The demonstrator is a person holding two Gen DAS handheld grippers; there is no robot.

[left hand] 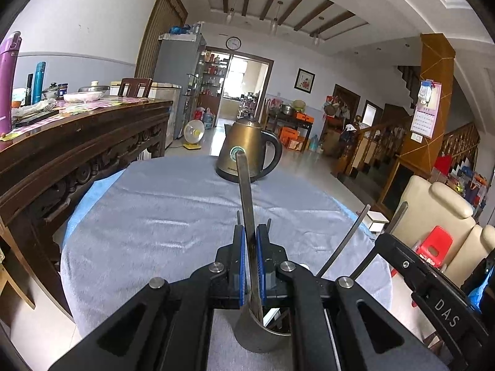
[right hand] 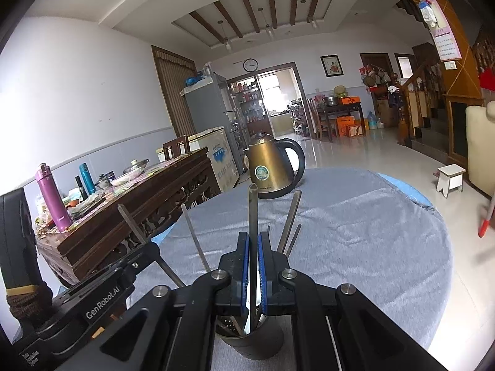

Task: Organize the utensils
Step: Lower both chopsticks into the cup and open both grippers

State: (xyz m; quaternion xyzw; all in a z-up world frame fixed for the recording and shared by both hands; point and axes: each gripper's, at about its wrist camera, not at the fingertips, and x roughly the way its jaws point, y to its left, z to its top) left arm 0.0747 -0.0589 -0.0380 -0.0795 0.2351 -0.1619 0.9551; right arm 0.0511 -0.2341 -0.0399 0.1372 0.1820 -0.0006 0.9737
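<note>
A steel cup (left hand: 256,337) stands on the cloth-covered table right below my left gripper (left hand: 251,228). That gripper is shut on a flat metal utensil handle (left hand: 246,191) whose lower end sits in the cup. My right gripper (right hand: 253,238) is shut on another upright metal handle (right hand: 253,210) that also reaches down into the cup (right hand: 256,343). Several more handles (right hand: 290,219) lean out of the cup. The utensils' working ends are hidden inside it. The two grippers are side by side, and each one's black frame (left hand: 411,266) shows at the edge of the other's view.
A brass-coloured electric kettle (left hand: 247,151) stands at the far end of the grey-blue tablecloth (left hand: 154,216). A carved wooden sideboard (left hand: 77,148) with bottles and dishes runs along the left. A cream sofa (left hand: 433,207) and a small white stool (right hand: 450,179) are off to the right.
</note>
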